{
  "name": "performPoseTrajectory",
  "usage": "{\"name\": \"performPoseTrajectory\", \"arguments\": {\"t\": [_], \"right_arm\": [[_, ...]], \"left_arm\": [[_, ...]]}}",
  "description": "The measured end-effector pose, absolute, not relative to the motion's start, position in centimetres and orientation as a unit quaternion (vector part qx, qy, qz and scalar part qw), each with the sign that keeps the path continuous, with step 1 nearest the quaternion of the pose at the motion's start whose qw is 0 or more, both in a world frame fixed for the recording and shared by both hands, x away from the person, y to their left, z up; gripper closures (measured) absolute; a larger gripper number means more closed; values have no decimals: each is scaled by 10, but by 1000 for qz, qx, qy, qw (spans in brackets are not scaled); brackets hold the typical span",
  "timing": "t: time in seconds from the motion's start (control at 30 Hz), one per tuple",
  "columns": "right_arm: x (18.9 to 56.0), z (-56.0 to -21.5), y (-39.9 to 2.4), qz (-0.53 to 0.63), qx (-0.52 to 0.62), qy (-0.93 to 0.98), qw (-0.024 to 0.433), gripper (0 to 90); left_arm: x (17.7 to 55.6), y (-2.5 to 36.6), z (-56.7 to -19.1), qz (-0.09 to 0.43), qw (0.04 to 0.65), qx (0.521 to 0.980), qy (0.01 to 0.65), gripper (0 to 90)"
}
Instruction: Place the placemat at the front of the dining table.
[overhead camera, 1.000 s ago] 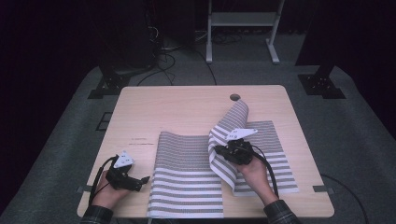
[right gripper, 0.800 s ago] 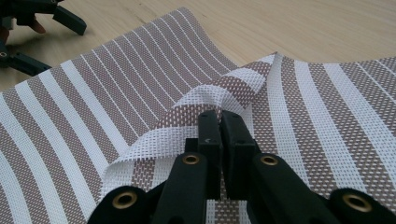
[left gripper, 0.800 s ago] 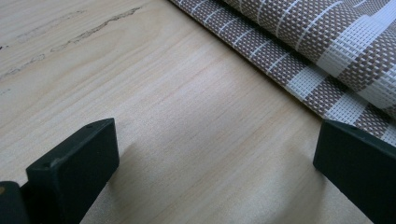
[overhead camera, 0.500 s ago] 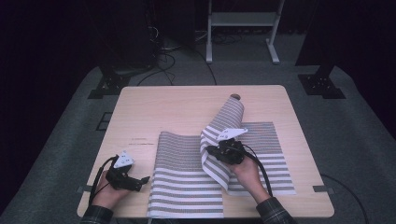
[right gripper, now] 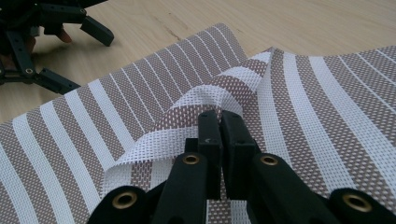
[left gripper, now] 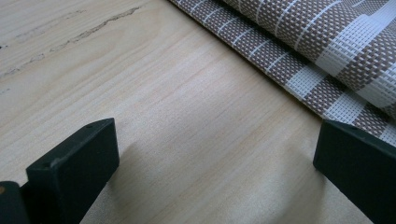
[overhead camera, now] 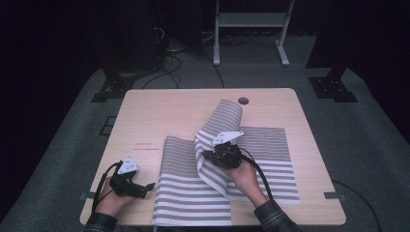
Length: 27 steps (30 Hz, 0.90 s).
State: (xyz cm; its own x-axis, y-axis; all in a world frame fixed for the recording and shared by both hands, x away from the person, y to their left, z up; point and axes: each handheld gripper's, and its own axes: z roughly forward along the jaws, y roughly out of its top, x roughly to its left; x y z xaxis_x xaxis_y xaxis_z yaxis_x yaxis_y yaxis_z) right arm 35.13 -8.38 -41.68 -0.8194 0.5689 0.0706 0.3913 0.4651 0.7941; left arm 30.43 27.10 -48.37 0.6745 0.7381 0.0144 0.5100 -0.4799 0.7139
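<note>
Right gripper (overhead camera: pixel 205 155), jaws pinched on the edge of the top striped woven placemat (overhead camera: pixel 218 128), now further left across the wooden table (overhead camera: pixel 159 113) than a second ago, dragging the lifted flap over itself. Fold roughly half over, flap standing arched above the middle; lower mat (overhead camera: pixel 270 145) still flat beneath. Left gripper (overhead camera: pixel 147 187) unmoved at the near-left, jaws spread on bare wood just beside the mat's edge, holding nothing. Likely next: flap laid down leftward.
</note>
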Motion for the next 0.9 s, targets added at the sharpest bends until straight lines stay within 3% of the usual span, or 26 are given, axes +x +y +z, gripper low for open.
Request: {"name": "performPoseTrajectory", "arguments": {"t": [0.9], "right_arm": [[364,-413,-19,445,252,856,79,872]], "left_arm": [[304,271,-484,162,352,845,369,0]]}}
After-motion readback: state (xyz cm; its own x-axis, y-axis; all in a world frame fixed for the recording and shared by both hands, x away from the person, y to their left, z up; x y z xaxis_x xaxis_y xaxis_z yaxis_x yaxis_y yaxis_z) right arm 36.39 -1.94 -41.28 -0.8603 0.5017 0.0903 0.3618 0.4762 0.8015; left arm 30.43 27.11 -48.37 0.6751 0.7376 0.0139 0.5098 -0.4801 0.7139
